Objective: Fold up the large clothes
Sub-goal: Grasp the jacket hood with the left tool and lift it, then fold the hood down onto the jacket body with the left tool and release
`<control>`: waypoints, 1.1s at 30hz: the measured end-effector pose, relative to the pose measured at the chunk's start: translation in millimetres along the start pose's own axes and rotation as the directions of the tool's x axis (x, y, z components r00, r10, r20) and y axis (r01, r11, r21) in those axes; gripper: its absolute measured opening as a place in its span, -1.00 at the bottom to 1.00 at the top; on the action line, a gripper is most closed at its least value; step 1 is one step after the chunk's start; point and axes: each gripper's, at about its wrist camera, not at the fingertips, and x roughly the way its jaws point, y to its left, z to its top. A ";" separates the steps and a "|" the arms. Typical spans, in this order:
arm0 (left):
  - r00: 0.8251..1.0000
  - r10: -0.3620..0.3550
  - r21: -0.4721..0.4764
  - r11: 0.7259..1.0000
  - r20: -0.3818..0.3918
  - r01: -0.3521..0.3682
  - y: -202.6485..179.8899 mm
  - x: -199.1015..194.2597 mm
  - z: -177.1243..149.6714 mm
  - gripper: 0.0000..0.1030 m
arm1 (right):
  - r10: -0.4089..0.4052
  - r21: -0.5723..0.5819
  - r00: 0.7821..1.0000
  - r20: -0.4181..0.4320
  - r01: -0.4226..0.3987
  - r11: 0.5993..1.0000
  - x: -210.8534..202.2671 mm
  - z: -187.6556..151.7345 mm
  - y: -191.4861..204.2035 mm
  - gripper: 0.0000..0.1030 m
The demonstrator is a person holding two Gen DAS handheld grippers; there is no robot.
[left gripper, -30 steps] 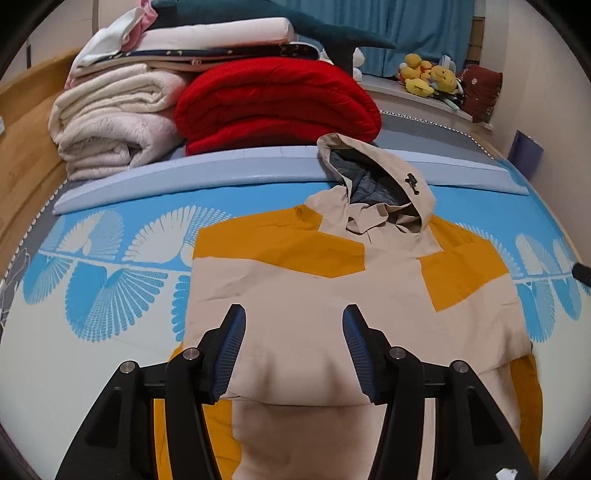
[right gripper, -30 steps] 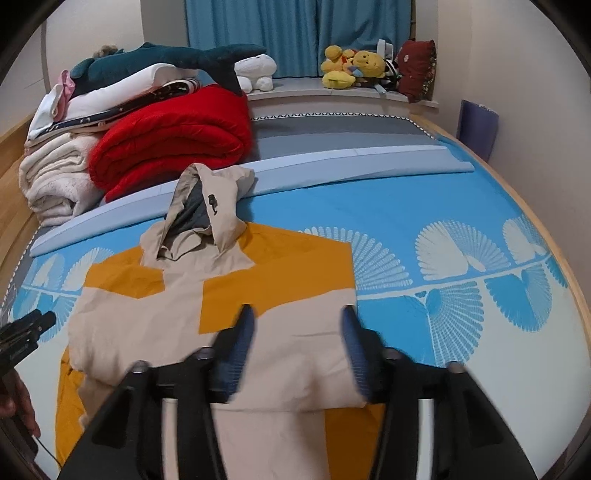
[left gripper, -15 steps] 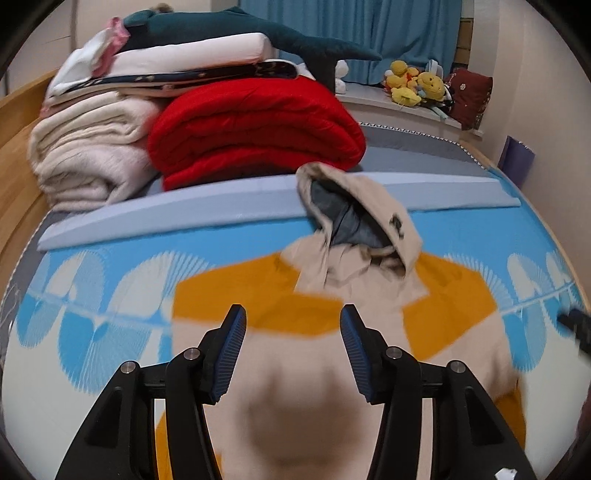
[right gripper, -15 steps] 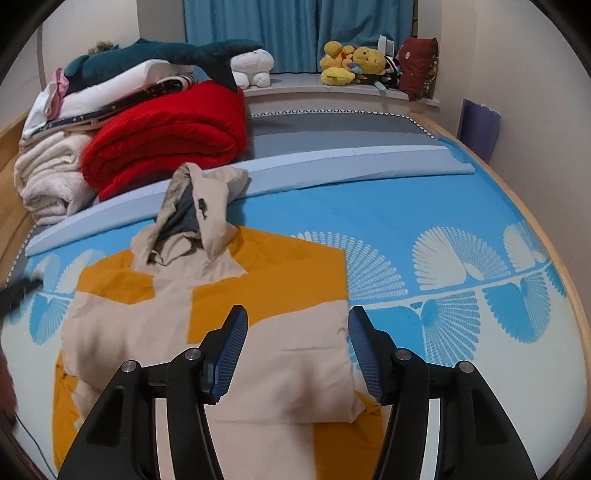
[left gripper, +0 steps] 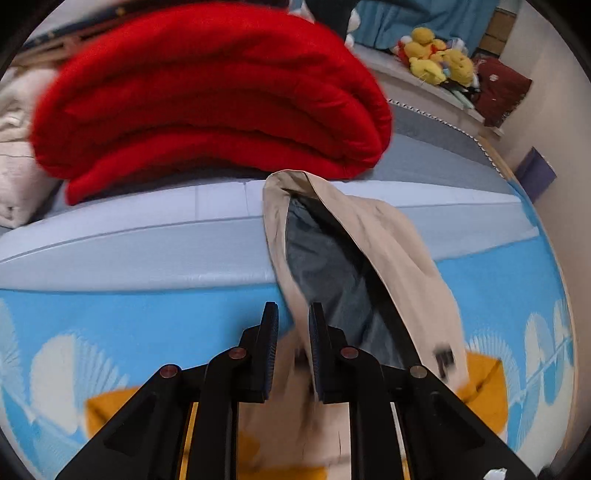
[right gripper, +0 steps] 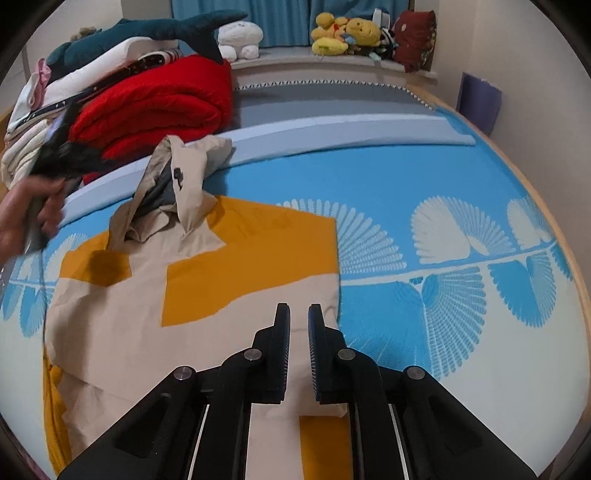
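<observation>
Here the hoodie [right gripper: 155, 295] lies flat on the blue bedsheet [right gripper: 424, 184], beige with orange panels, its sleeves folded in over the body. Its long axis runs from the near edge of the bed toward the pillows, and the hood [left gripper: 354, 258] points away, its tip resting on the pale blue bolster [left gripper: 129, 243] just beyond the hoodie. The hood gapes open, showing a grey lining.

The left gripper [left gripper: 291, 325] sits at the hood's near rim, its jaws narrowed with the beige edge between them; whether it truly pinches the cloth I cannot tell. The right gripper [right gripper: 298, 325] hovers over the hoodie's right edge, jaws nearly closed with a slim gap and nothing held.

Beyond the hood lies a folded red blanket [left gripper: 207, 88], with plush toys [right gripper: 343, 33] farther back.
</observation>
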 end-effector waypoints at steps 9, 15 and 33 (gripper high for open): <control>0.999 0.006 -0.192 0.981 -0.044 -0.015 29.3 84.8 41.6 -0.36 | -0.014 -0.062 0.999 -0.033 0.012 0.998 20.2 -8.3 3.3 -0.75; 0.999 0.012 -0.215 0.976 -0.035 -0.019 26.6 104.0 47.2 -0.99 | -0.001 -0.015 0.998 -0.057 0.000 1.000 30.1 -7.1 -6.7 -0.74; 0.962 -0.166 0.554 0.833 0.215 0.020 -89.3 -201.4 -219.0 -0.99 | 0.113 0.145 0.989 0.096 -0.126 0.981 -25.5 19.4 -28.5 -0.75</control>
